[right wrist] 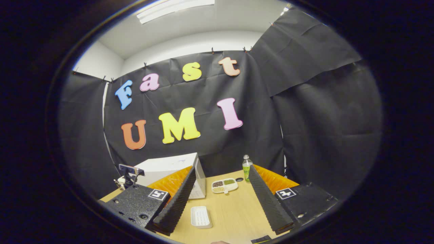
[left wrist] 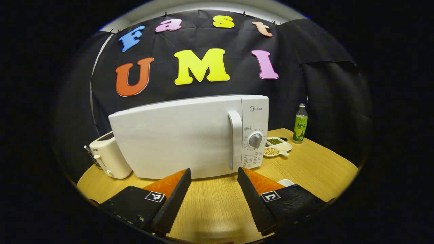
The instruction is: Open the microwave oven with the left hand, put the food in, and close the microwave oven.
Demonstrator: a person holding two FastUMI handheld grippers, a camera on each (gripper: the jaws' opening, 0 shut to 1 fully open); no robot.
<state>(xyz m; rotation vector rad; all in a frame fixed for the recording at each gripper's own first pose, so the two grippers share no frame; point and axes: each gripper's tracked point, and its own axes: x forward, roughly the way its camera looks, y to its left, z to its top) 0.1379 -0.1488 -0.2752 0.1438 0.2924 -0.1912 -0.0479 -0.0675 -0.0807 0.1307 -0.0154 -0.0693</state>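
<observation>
Straight ahead in the left gripper view, a white microwave oven (left wrist: 190, 135) stands on a round wooden table (left wrist: 322, 169), its door closed, with a vertical handle (left wrist: 235, 140) near the door's right edge and a round dial (left wrist: 255, 140) on the control panel. The left gripper (left wrist: 213, 176) sits at six o'clock with its two fingers spread wide apart, nothing between them, short of the oven's front.

At nine o'clock from the oven, a cream toaster (left wrist: 108, 156) stands just beside its left end. At three o'clock, near the control panel, lies a white divided dish (left wrist: 278, 145): one compartment holds green beans, another pale yellowish beans, and a third holds darker grains that are hard to make out. Farther toward two o'clock stands an upright bottle (left wrist: 300, 123) with a green label. A small white edge (left wrist: 286, 182) peeks out behind the right-hand finger; I cannot tell what it is from this view.

From the right gripper view, the right gripper (right wrist: 220, 195) is likewise open, fingers apart and holding nothing. Between them, toward six o'clock on the bare wood, rests a white rectangular tray (right wrist: 200, 216); whether it carries any food is not clear. Beyond it, at twelve o'clock, are the divided dish (right wrist: 224, 185) and the bottle (right wrist: 247, 166), and at ten o'clock the oven's (right wrist: 169, 167) right end.
</observation>
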